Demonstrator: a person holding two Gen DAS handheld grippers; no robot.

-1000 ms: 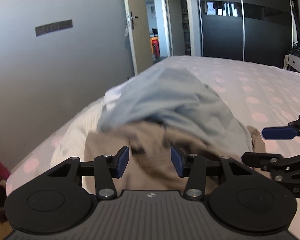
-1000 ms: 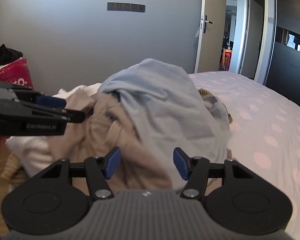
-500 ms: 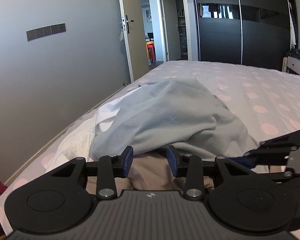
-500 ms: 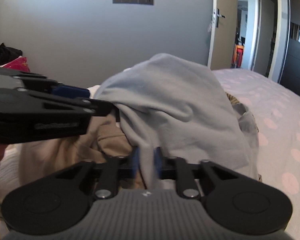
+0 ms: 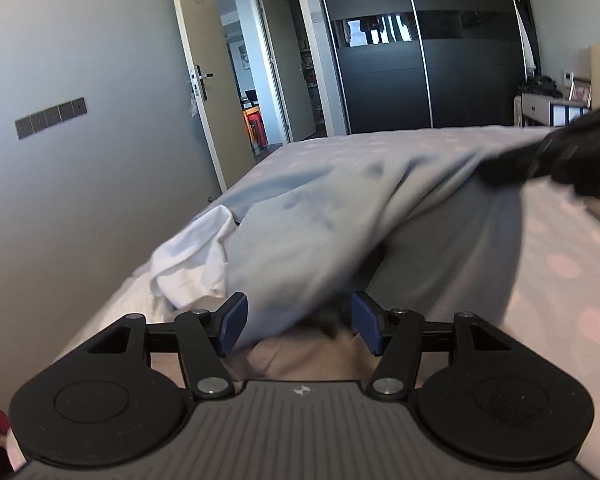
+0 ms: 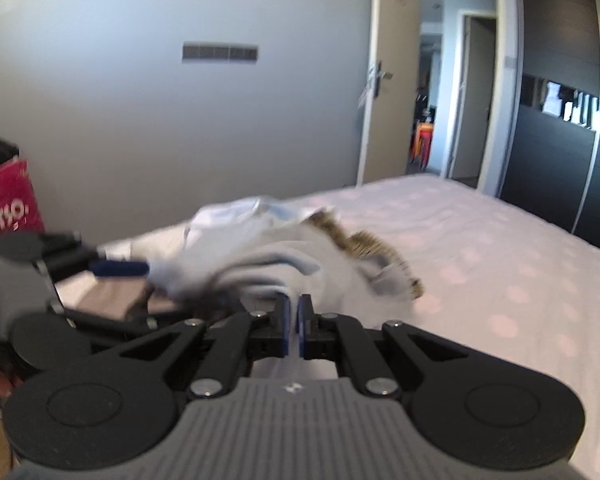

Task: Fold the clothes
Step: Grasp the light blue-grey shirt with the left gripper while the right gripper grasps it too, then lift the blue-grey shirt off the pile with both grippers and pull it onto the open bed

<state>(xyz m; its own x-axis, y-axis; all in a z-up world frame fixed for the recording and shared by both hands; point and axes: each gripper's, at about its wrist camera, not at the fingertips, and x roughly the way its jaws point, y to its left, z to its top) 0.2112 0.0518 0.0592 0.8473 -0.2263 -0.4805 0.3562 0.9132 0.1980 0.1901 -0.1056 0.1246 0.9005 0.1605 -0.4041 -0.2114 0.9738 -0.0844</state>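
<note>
Snagging is my worry: my left gripper [image 5: 296, 328] stands apart astride the pale blue garment [image 5: 316, 216], while my right gripper [image 6: 294, 320] is clamped on its edge; the white cloth [image 5: 188, 256] and tan garment [image 5: 312, 356] could drag along. It stretches left to right across the bed [image 6: 500, 248], long axis towards my right gripper.

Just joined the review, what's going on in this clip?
A person with a handheld tool in each hand is sorting a clothes pile on a bed. The right tool is shut on the light blue garment, pulling it sideways off the heap. The left tool is open, with the blue fabric's edge between its pads, above a beige garment. Nothing is folded yet.
</note>
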